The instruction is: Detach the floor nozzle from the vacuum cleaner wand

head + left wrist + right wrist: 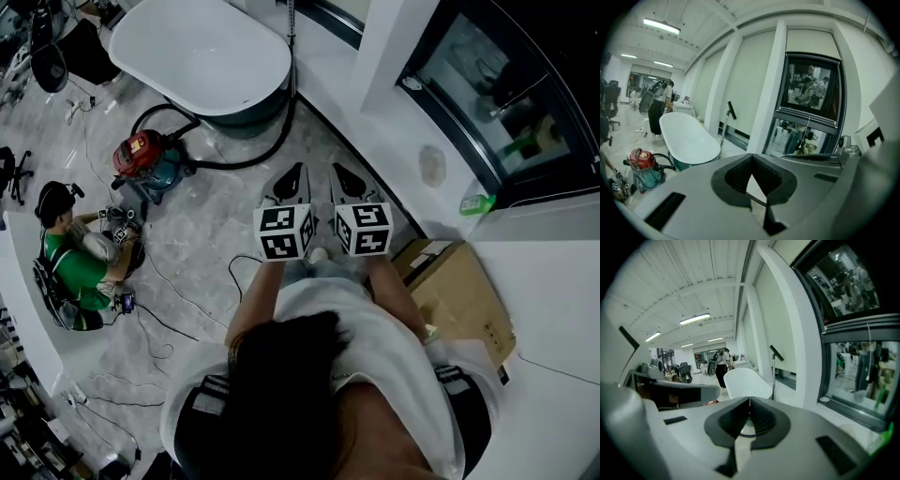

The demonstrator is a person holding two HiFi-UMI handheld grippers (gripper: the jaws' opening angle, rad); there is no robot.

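**Grippers clenched and empty, vacuum wand still out of reach**

The left gripper [296, 171] and right gripper [339, 171], side by side, have jaws pressed together on nothing. The vacuum cleaner wand [725, 127] stands upright at the far edge of the floor [216, 220], past the bathtub [202, 47] and well apart from both. Its floor nozzle cannot be made out.

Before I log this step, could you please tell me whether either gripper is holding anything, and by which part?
Nothing is held: the left gripper and the right gripper are both shut with nothing between their jaws.
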